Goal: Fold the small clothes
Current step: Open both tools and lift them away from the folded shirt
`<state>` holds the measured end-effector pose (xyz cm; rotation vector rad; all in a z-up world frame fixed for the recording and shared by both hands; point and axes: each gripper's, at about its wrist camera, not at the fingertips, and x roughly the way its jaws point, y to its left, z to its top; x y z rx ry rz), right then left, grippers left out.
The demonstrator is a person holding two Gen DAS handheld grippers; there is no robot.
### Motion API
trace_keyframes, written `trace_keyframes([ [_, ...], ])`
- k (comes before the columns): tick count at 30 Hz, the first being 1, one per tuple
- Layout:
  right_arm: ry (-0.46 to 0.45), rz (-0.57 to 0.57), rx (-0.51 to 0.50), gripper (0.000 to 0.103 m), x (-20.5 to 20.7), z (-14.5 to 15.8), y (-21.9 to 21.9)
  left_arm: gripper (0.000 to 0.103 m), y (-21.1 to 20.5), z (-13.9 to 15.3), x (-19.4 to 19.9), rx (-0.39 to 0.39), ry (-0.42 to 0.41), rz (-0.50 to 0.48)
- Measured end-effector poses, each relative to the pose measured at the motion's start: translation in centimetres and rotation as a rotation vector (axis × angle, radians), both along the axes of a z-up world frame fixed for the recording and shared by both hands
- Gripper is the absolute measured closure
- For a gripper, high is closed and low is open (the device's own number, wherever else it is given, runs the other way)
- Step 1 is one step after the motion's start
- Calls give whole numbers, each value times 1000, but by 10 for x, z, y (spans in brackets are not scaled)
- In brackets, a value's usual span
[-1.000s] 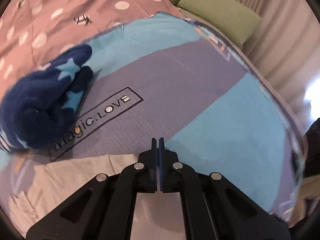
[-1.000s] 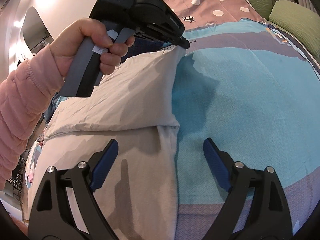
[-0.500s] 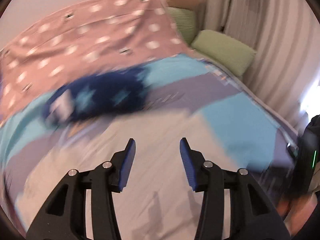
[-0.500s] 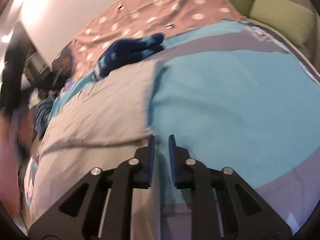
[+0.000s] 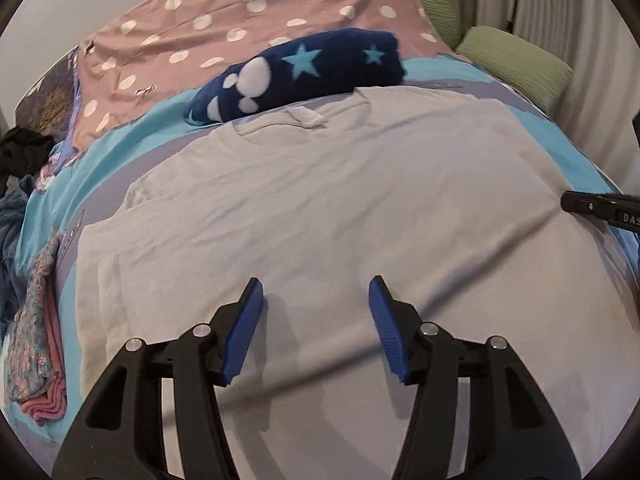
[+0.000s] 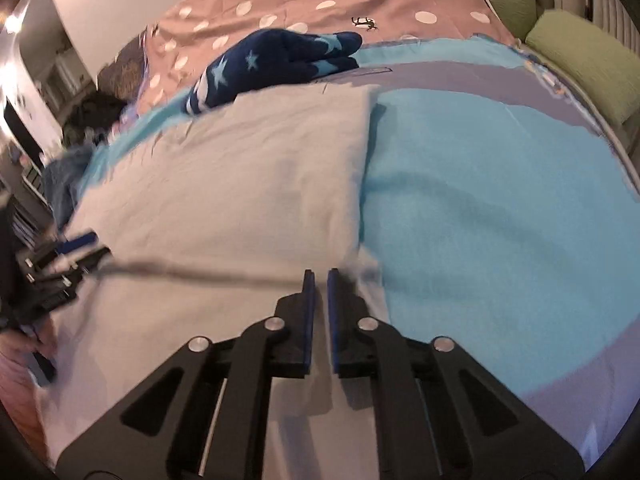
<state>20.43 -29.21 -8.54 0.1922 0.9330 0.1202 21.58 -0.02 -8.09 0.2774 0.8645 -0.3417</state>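
A pale grey T-shirt (image 5: 320, 208) lies spread on the bed, its collar and white label (image 5: 306, 117) at the far side. My left gripper (image 5: 316, 292) hovers over the shirt's near half, jaws opening and nothing between them. In the right wrist view it shows blurred at the far left (image 6: 76, 248), with a hand behind it. My right gripper (image 6: 319, 274) sits at the T-shirt's (image 6: 240, 184) right edge, its jaws closed to a narrow slit on the fabric. Creases run out from its tip (image 5: 572, 204) in the left wrist view.
A navy star-patterned blanket (image 5: 312, 68) lies just beyond the collar, on a pink dotted cover (image 5: 224, 28). Green pillows (image 5: 516, 64) sit at the far right. Folded floral and pink clothes (image 5: 36, 340) lie at the left. Blue sheet (image 6: 500, 200) stretches right of the shirt.
The left gripper let go of the shirt part it held up, opened, and swung back over the shirt's near half. The right gripper closed from wide open at the shirt's right edge.
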Motion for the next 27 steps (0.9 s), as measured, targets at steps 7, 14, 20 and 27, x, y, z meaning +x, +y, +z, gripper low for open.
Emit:
trace_keyframes([
  [7,-65,-6,-39,46,-63,20,0,33,54,12,-65,19,-41,108],
  [14,-35,-81,54,41,-123,10,-32,31,136,17,-146,-154,-22,223],
  [20,-54,-99,100,44,-161,12,-36,31,154,0,-184,-234,39,285],
  [27,-118,-106,118,31,-216,20,-43,11,154,-8,-216,-316,82,273],
])
